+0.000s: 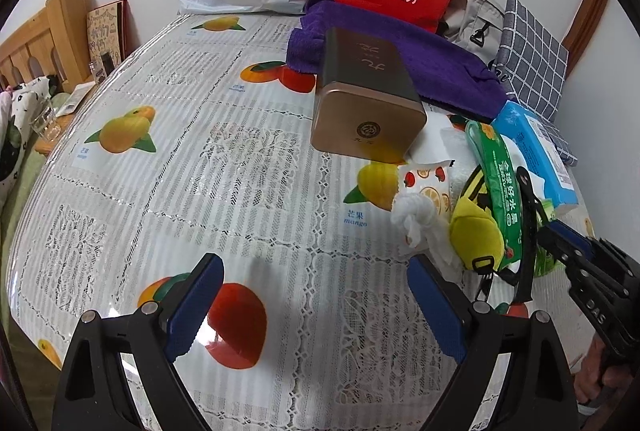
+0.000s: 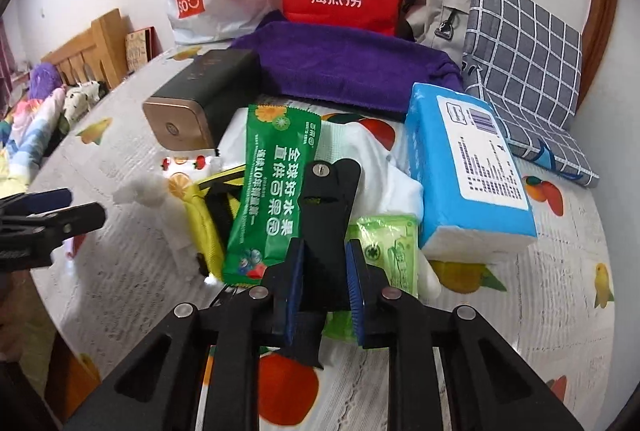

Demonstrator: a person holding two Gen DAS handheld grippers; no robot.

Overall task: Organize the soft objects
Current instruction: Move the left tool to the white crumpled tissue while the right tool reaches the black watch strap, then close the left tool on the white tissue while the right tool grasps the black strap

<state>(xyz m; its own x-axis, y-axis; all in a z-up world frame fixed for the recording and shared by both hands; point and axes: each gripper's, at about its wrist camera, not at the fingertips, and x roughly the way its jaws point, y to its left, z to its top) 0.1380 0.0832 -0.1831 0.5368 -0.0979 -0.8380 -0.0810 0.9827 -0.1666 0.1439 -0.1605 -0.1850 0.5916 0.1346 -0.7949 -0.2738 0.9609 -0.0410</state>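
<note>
Lying half-buried under a green packet [image 2: 266,191], the yellow pouch [image 2: 204,227]; right gripper [image 2: 323,271] clamped on a black clip [image 2: 326,215]; left gripper [image 1: 314,305] spread wide, empty.

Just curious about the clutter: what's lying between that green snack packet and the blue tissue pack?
In the right wrist view, white cloth and a pale green wipes packet.

Bright even light, glossy tablecloth [image 1: 240,171] glare, fisheye-warped dark edges
</note>
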